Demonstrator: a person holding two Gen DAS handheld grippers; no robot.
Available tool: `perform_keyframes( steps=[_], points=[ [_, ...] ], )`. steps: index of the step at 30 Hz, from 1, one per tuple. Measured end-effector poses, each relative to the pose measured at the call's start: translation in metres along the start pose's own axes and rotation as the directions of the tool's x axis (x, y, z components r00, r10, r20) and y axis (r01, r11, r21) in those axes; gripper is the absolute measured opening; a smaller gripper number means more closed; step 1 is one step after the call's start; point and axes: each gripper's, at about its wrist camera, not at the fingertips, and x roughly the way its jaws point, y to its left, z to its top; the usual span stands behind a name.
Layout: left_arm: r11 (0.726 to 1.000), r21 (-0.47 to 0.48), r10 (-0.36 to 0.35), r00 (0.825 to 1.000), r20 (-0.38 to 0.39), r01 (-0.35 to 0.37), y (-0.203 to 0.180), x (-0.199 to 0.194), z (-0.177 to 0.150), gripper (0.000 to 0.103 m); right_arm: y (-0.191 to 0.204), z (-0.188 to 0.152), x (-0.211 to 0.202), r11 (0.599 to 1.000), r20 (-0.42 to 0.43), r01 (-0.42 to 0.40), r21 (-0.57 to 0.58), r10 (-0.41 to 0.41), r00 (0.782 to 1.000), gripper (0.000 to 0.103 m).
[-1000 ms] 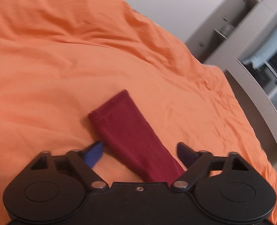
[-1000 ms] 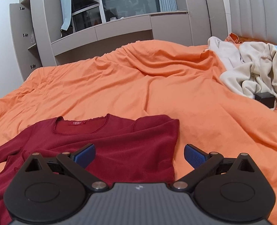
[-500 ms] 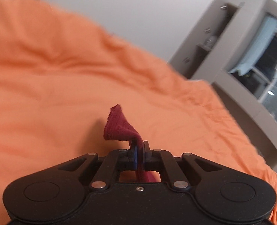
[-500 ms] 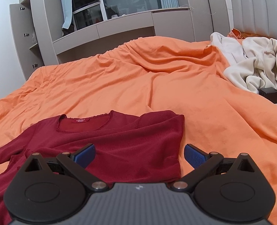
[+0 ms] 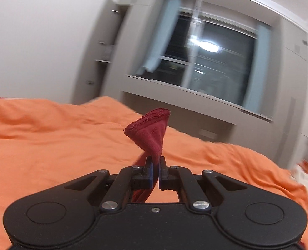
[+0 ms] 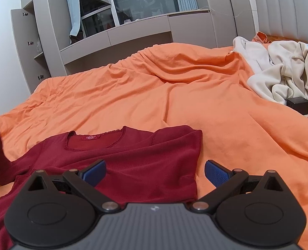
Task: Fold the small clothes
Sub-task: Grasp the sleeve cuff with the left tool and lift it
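Shirt (image 6: 120, 166): dark red, long-sleeved, lying front up on the orange bed (image 6: 174, 95), neckline and label toward the window.
Right side of shirt: ends in a straight vertical edge with no sleeve showing; I judge that sleeve already folded in, though I cannot see it.
Left sleeve (image 5: 151, 133): lifted off the bed, cuff standing above the fingers; in the right view it shows as a dark red strip rising at the left edge.
Left hand-held gripper (image 5: 155, 174): closed tight on the sleeve just below the cuff.
Right hand-held gripper (image 6: 155, 171): spread wide, holding nothing, poised low over the shirt's lower body.
Progress: early; body flat and unfolded, hem not brought up.
Remaining, by my reckoning: lay the left sleeve across the chest, then fold the body.
Other items: pale clothes (image 6: 283, 77) heaped near the headboard, well apart from the shirt; small black box (image 6: 298, 104) beside them.
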Motion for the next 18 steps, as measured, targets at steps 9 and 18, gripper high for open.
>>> perform_keyframes(
  steps=[9, 18],
  points=[
    [0.952, 0.196, -0.202, 0.964, -0.172, 0.235, -0.119, 0.008, -0.072, 0.004, -0.006, 0.002, -0.001, 1.000, 0.000, -0.001, 0.025, 0.001, 1.000, 0.103],
    [0.884, 0.284, -0.263, 0.897, -0.355, 0.371, -0.156, 0.020, -0.149, 0.004, -0.007, 0.001, 0.002, 1.000, -0.010, -0.005, 0.030, 0.005, 1.000, 0.103]
  ],
)
